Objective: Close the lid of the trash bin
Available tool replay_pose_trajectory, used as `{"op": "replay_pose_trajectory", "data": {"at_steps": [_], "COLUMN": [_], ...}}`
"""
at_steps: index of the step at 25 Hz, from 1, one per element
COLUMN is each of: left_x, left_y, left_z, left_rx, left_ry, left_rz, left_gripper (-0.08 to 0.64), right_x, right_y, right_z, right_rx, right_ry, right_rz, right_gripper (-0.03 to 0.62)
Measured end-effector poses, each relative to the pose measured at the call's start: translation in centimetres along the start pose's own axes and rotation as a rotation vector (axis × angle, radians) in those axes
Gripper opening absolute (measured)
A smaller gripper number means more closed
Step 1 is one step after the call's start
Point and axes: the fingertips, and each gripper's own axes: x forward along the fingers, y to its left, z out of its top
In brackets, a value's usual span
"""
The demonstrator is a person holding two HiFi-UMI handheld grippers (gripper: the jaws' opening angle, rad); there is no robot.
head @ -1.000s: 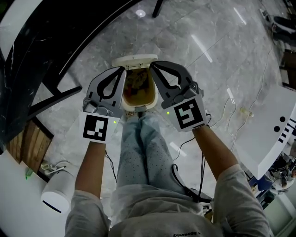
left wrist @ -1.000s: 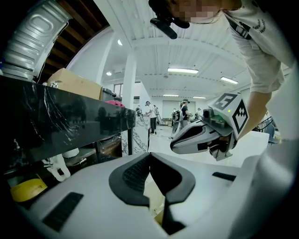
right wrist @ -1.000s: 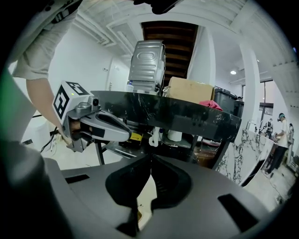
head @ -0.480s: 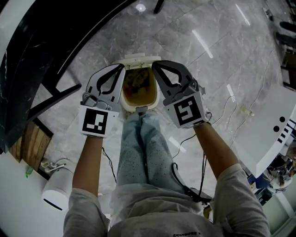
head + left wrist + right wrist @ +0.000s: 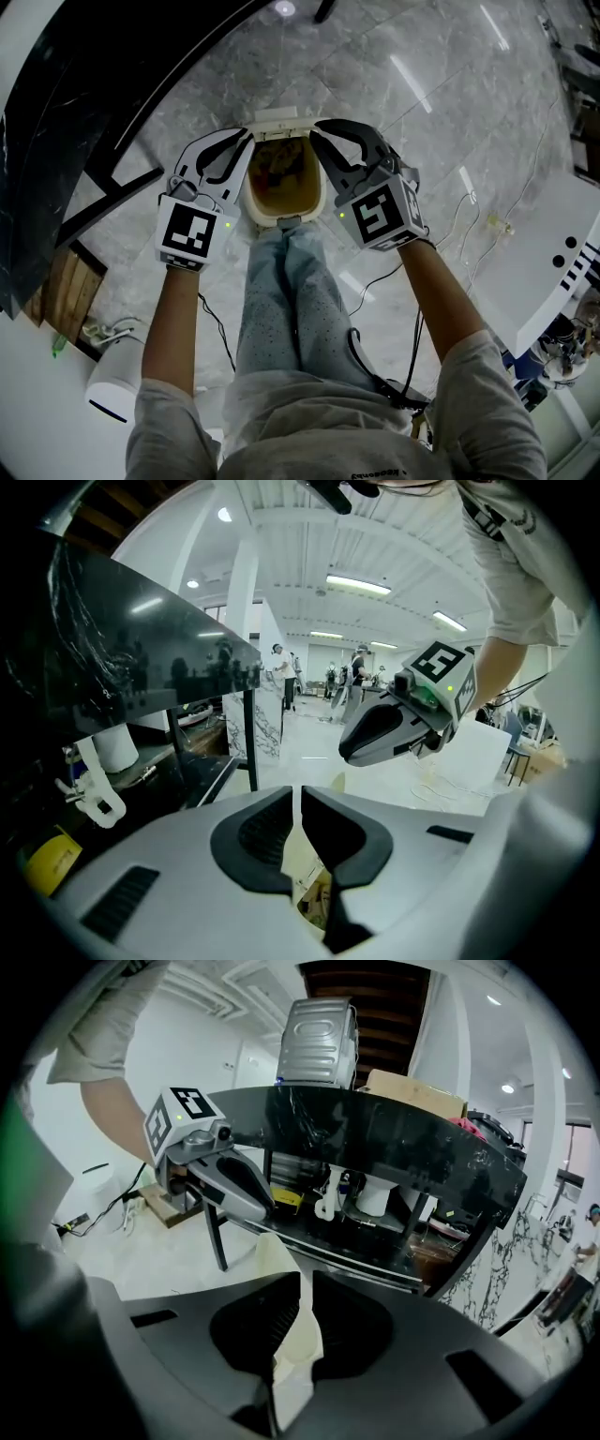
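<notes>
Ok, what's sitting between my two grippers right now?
The open trash bin, rubbish showing inside, its lid raised at the far edge; the head view shows it, left gripper and right gripper flanking it.

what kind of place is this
Likely an indoor lab or workshop hall: a glossy marble-look floor, loose cables trailing across it, a long black table with gear stored underneath, and overhead strip lights.

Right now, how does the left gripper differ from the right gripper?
The left gripper is beside the left rim of the trash bin; the right gripper is beside its right rim. Past its jaws, the left gripper view shows the rubbish inside; the right gripper view shows the raised lid. The left gripper's marker cube bears a different pattern from the right gripper's. Both are shut and empty, tips near the lid.
</notes>
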Motion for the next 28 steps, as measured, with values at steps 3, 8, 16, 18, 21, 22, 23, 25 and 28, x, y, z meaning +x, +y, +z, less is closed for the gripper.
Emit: {"op": "replay_pose_trajectory", "data": {"at_steps": [3, 8, 16, 18, 21, 22, 23, 25, 28], "left_x": [0.4, 0.7, 1.5, 1.7, 2.0, 2.2, 2.4, 2.6, 2.9], "left_y": [-0.4, -0.5, -0.5, -0.4, -0.2, -0.1, -0.1, 0.1, 0.2], "left_z": [-0.6, -1.0, -1.4, -1.6, -2.1, -2.4, -2.7, -3.2, -3.3], "left_rx": [-0.001, 0.023, 0.037, 0.057, 0.088, 0.095, 0.099, 0.100, 0.100], "left_ry": [0.008, 0.044, 0.081, 0.093, 0.123, 0.135, 0.146, 0.158, 0.160], "left_rz": [-0.033, -0.046, -0.085, -0.084, -0.087, -0.089, -0.090, -0.089, -0.088], "left_gripper": [0.021, 0.023, 0.146, 0.146, 0.153, 0.158, 0.162, 0.166, 0.166], "right_x": [0.4, 0.8, 1.4, 1.5, 1.8, 1.9, 2.1, 2.4, 2.8], "right_y": [0.1, 0.0, -0.2, -0.3, -0.4, -0.4, -0.4, -0.3, -0.5], "right_z": [-0.3, -0.7, -1.2, -1.5, -2.0, -2.3, -2.5, -3.0, -3.2], "right_rx": [-0.010, -0.048, -0.056, -0.063, -0.074, -0.075, -0.076, -0.074, -0.070], "right_ry": [0.012, 0.030, 0.051, 0.064, 0.086, 0.094, 0.103, 0.119, 0.124], "right_rz": [0.013, 0.020, 0.051, 0.057, 0.061, 0.062, 0.064, 0.071, 0.069], "right_gripper": [0.034, 0.037, 0.106, 0.109, 0.110, 0.110, 0.112, 0.114, 0.114]}}
